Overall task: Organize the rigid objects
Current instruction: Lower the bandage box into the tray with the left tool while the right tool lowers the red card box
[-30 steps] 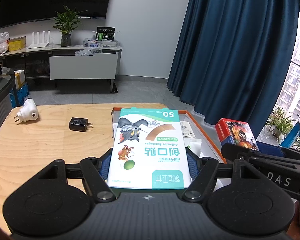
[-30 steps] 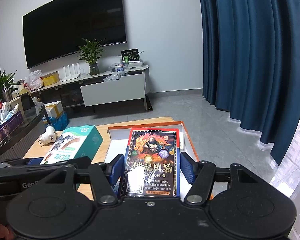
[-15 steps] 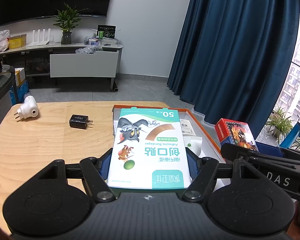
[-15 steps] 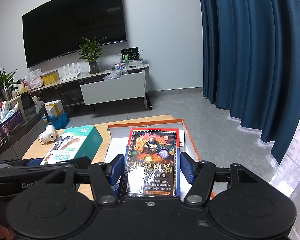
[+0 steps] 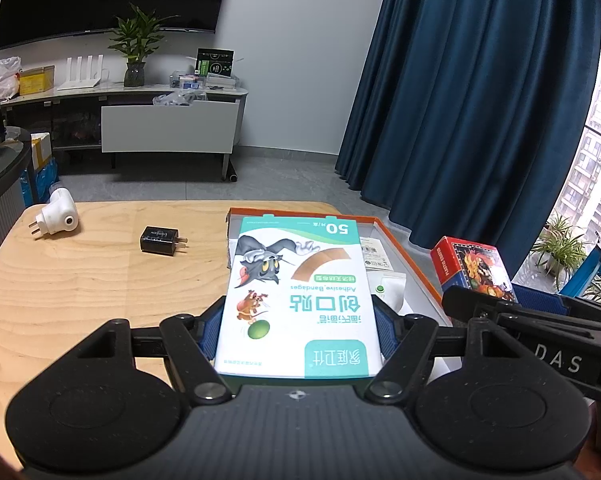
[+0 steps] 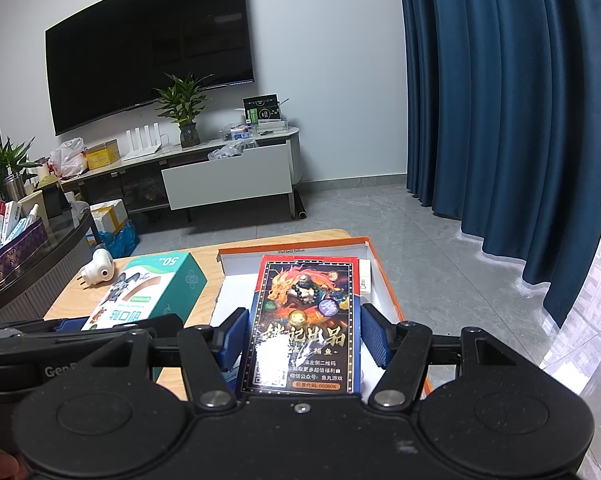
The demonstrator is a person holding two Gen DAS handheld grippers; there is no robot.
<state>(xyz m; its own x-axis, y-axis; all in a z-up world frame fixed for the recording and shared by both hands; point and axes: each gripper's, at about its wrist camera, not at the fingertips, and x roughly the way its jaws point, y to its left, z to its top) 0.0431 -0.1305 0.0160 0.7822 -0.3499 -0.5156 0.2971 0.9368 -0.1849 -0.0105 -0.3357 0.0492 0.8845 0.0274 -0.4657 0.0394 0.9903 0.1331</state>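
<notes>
My left gripper (image 5: 299,330) is shut on a green and white bandage box (image 5: 296,292) with a cartoon cat and mouse on it. It holds the box flat above the near left part of an orange-rimmed white tray (image 5: 405,249). My right gripper (image 6: 304,336) is shut on a red and dark card box (image 6: 306,300) with a dragon picture, held over the same tray (image 6: 385,280). The two held boxes hang side by side, the bandage box (image 6: 148,284) to the left of the card box (image 5: 472,264).
A white plug adapter (image 5: 56,218) and a black charger (image 5: 160,240) lie on the wooden table (image 5: 80,288), left of the tray. A white pouch (image 5: 390,286) and a small flat packet (image 5: 374,254) lie inside the tray. Beyond the table are floor, a TV cabinet and blue curtains.
</notes>
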